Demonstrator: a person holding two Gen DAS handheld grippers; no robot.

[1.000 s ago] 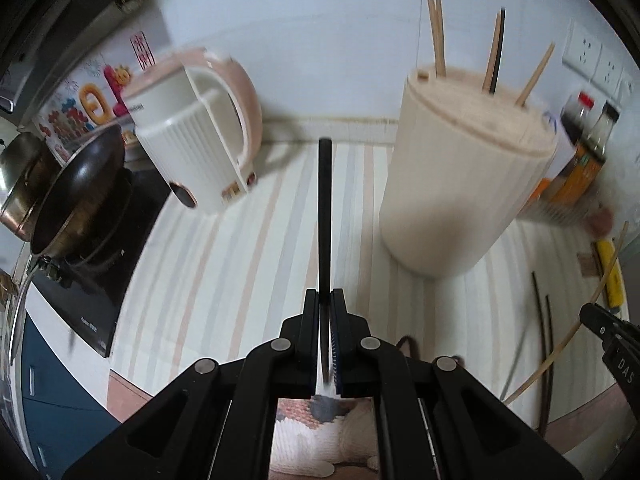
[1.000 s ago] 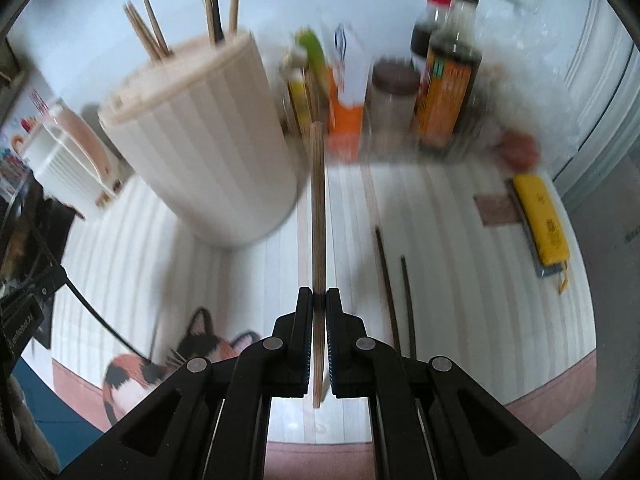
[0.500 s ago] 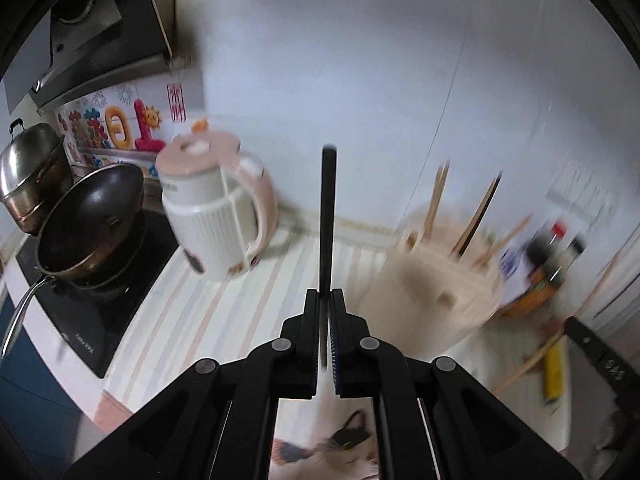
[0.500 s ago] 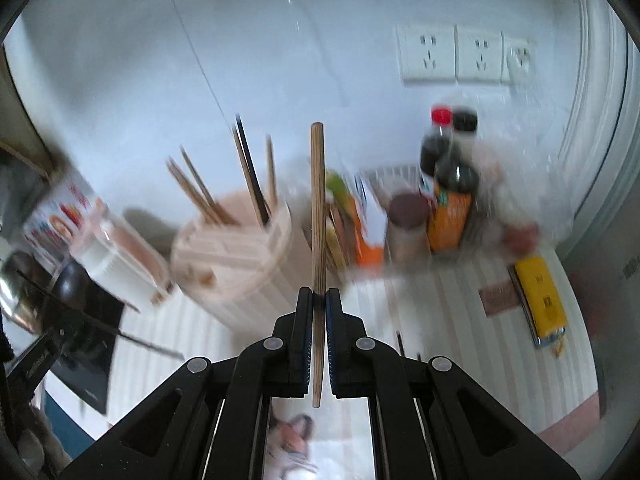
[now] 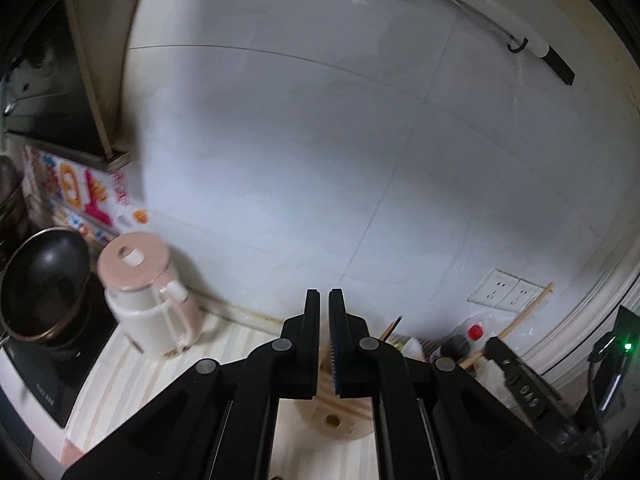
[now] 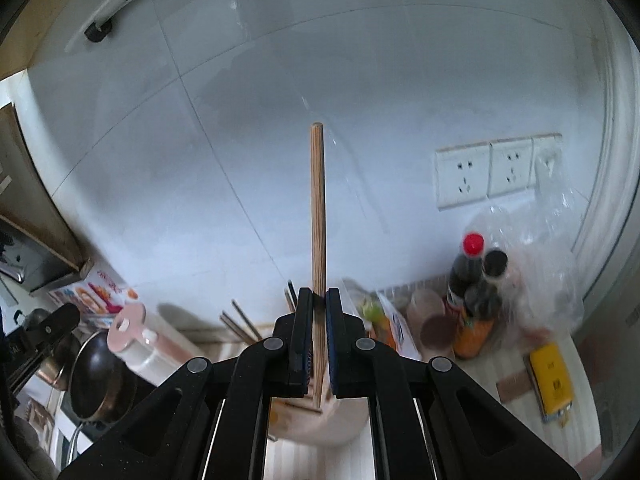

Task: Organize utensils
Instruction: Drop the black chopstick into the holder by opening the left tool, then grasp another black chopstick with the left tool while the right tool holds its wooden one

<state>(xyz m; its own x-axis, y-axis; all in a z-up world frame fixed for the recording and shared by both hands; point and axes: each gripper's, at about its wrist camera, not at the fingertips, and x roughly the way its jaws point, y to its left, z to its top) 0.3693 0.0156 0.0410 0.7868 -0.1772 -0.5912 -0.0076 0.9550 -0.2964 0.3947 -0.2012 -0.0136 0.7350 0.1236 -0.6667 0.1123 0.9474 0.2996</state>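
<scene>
My left gripper (image 5: 324, 300) is slightly open and empty, held above the cream utensil holder (image 5: 332, 420), whose slotted lid shows below the jaws. The black chopstick it held is out of sight. My right gripper (image 6: 315, 300) is shut on a wooden chopstick (image 6: 317, 208) that stands upright, its lower end over the holder (image 6: 320, 420). Several chopsticks (image 6: 240, 322) stick out of the holder. The right gripper and its chopstick also show in the left wrist view (image 5: 516, 326).
A pink-lidded kettle (image 5: 146, 300) stands left of the holder, with a black wok (image 5: 40, 288) on the stove beyond. Sauce bottles (image 6: 472, 280), a plastic bag (image 6: 552, 264) and a yellow object (image 6: 550, 376) sit at the right. Wall sockets (image 6: 492, 172) are behind.
Both grippers rose and tilted up over the holder. The black chopstick has left the left gripper, whose jaws have parted. The right gripper still holds its wooden chopstick.
</scene>
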